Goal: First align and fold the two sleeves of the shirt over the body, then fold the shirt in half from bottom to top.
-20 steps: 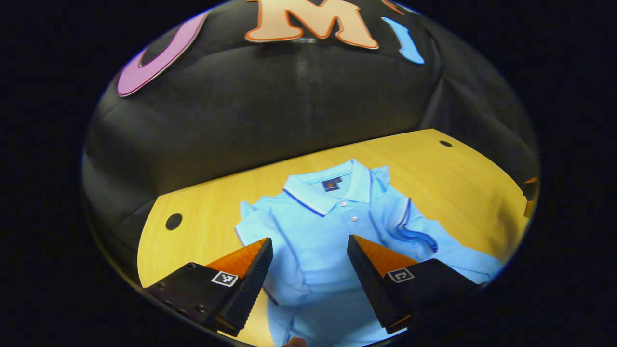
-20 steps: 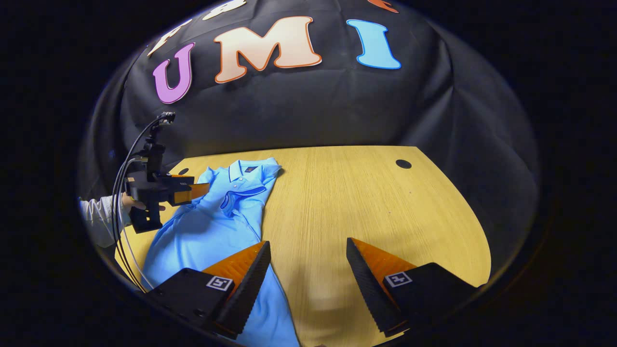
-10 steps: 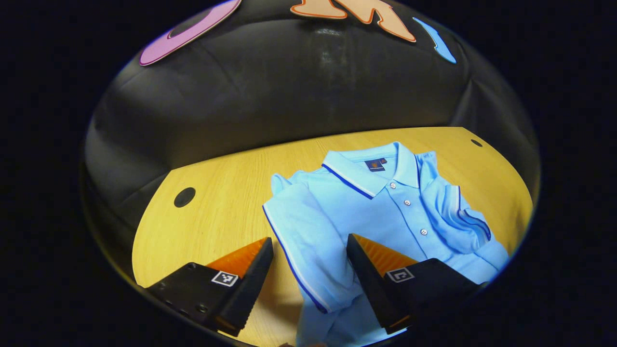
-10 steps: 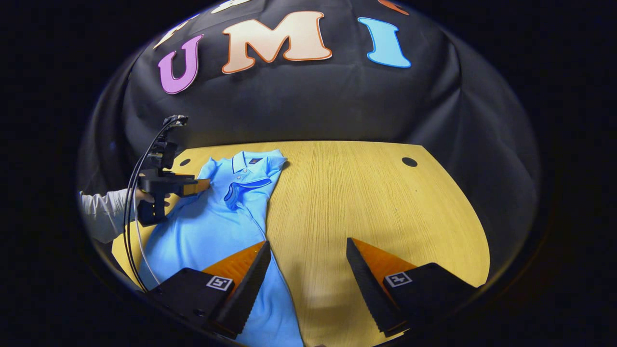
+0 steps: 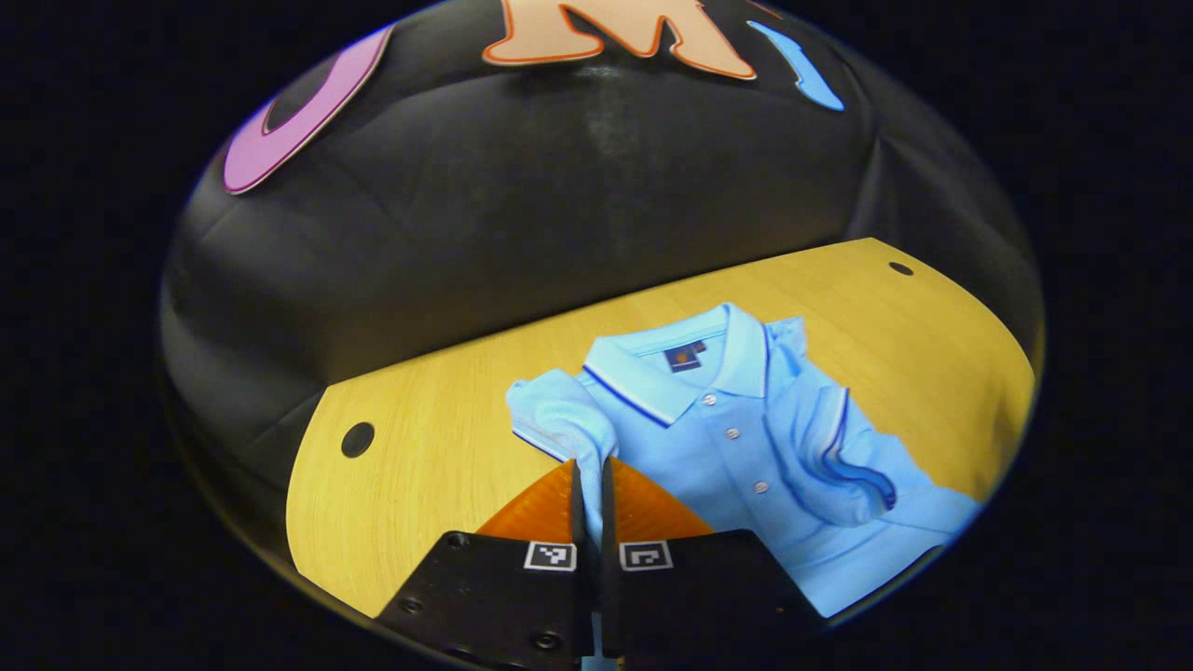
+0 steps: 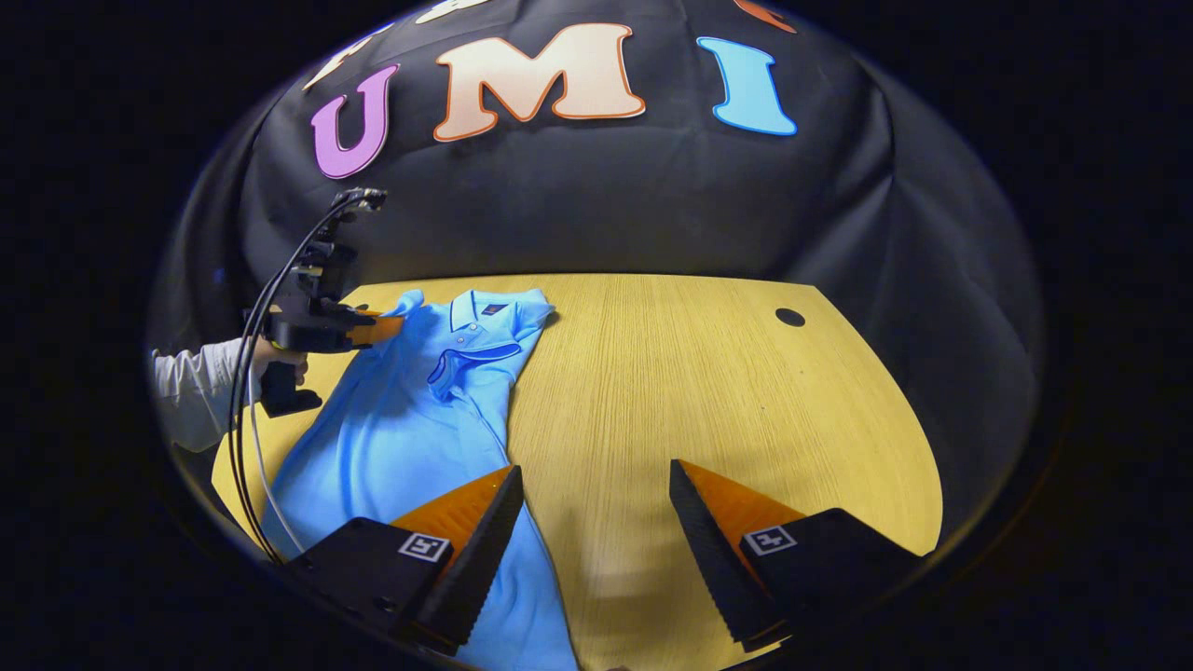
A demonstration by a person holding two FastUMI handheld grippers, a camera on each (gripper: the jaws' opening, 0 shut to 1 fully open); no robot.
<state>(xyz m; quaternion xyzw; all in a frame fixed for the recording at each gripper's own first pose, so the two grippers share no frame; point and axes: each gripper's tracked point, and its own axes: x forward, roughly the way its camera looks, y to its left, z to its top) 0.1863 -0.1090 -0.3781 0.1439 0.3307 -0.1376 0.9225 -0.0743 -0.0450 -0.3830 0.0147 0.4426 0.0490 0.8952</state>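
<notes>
The shirt [image 5: 736, 438] lies on the table [image 5: 410, 466]; its sleeve at 3 o'clock already lies over the body, the left gripper [image 5: 589, 480] is clamped on the other sleeve [image 5: 559, 419], right gripper [image 6: 592, 522] apart; bottom fold remains

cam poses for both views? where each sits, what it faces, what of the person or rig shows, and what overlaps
Left gripper view: rides the left gripper, facing the light blue polo shirt; its fingers are closed on the sleeve.
Right gripper view: rides the right gripper, open above the yellow wooden table; it shows the left gripper and a grey-sleeved arm.
Shared: shirt, table.
</notes>
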